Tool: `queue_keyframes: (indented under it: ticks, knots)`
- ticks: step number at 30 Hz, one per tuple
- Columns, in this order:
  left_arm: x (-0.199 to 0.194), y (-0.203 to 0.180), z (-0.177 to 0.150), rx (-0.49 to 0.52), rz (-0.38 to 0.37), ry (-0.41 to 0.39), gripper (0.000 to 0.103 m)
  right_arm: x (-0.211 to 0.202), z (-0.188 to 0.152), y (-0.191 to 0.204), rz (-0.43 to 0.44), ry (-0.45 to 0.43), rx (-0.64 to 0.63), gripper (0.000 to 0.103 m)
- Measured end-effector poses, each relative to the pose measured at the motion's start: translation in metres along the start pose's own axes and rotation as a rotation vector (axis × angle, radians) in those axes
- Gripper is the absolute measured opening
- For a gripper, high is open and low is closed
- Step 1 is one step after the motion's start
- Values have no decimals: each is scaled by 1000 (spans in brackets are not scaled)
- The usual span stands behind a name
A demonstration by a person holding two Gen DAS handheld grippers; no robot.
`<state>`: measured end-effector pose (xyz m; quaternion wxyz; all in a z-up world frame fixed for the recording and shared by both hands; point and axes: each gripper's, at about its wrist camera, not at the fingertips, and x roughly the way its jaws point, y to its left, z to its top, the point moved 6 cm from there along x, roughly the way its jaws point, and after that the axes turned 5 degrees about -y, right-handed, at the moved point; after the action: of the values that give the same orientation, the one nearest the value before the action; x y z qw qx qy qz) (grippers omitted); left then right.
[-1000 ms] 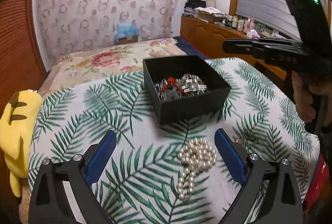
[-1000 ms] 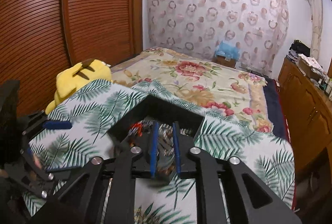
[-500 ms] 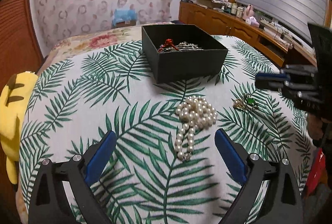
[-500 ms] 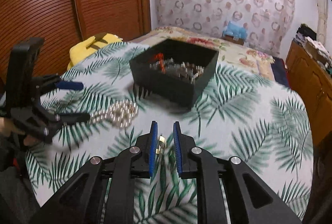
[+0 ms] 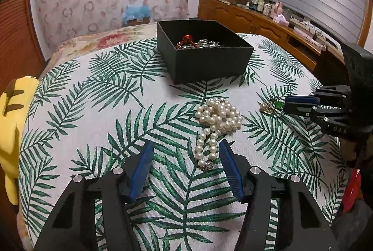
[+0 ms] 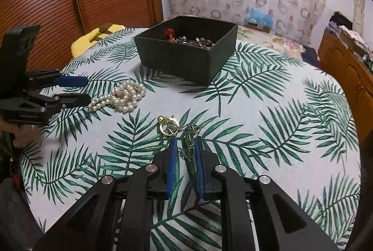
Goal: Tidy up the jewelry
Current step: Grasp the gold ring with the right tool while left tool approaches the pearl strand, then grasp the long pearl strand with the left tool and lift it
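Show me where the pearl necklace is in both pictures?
Left wrist view: the pearl necklace lies just right of center, its tail reaching down between the open left gripper fingers.
Right wrist view: the necklace lies at the left, beside the left gripper tips.
Shared landmark: the black box sits on the cloth beyond the necklace in both views.
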<state>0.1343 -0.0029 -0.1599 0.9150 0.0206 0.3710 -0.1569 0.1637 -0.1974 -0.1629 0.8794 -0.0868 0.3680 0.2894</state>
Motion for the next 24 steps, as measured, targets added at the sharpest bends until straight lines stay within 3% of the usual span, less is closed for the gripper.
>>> queue_keyframes:
  ticks: [4,6,8,10,20,24]
  knots:
    - [3,0,0,-5,2,4,56,9,5,1,-25,23,-25,17]
    - [3,1,1,-14,-4,-1,50,13,6,0,-40,39,-28,11]
    - [4,1,1,-17,-8,3,39,12,5,-1,-37,38,-27,10]
    - [6,0,1,-13,-13,8,35,9,4,-2,-33,31,-20,9]
    - [17,-7,4,21,-9,27,23,-26,18,-9,-1,-80,13,9]
    - [20,-9,3,41,1,37,22,-37,25,-6,-6,-113,3,7]
